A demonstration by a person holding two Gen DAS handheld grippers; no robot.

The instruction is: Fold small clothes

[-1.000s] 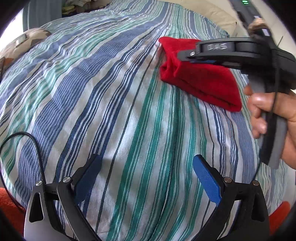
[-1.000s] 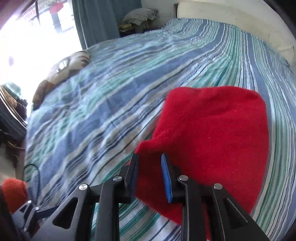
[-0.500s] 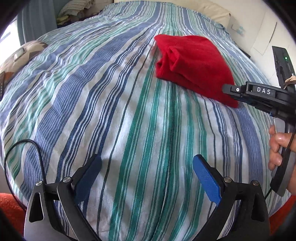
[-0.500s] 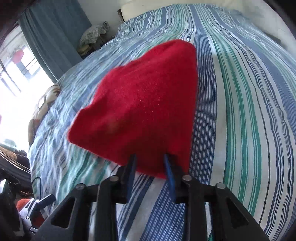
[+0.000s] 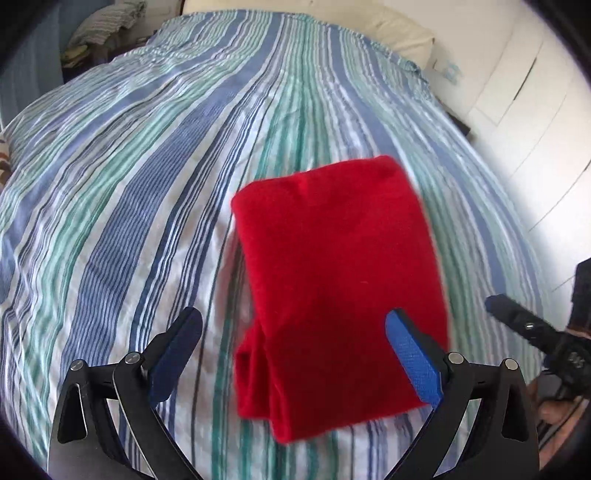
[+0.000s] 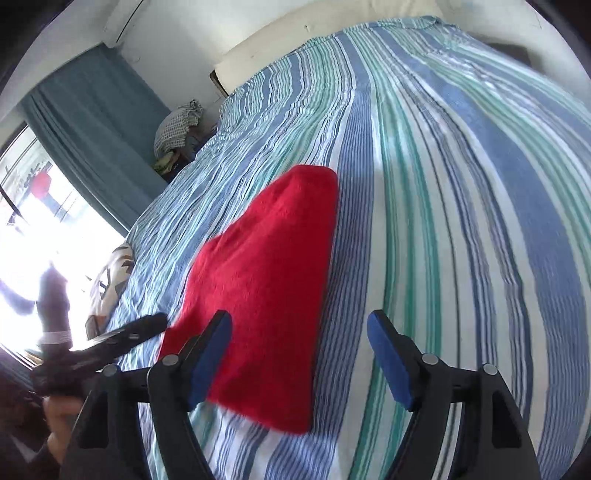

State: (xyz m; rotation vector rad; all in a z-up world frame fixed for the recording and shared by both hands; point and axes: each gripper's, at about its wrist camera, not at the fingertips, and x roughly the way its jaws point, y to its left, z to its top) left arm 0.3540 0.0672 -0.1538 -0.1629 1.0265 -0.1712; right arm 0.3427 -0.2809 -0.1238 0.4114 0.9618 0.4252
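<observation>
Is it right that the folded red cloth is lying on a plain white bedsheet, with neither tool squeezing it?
Not quite. The folded red cloth lies on a blue, green and white striped bedsheet, not a plain white one. The left wrist view shows this. Yes, neither tool squeezes it.

The striped bed (image 5: 155, 206) lies open from nine to one o'clock of the red cloth (image 5: 332, 266). At three o'clock the right gripper (image 5: 517, 325) crowds the edge; a pillow (image 5: 399, 33) blocks twelve.
</observation>
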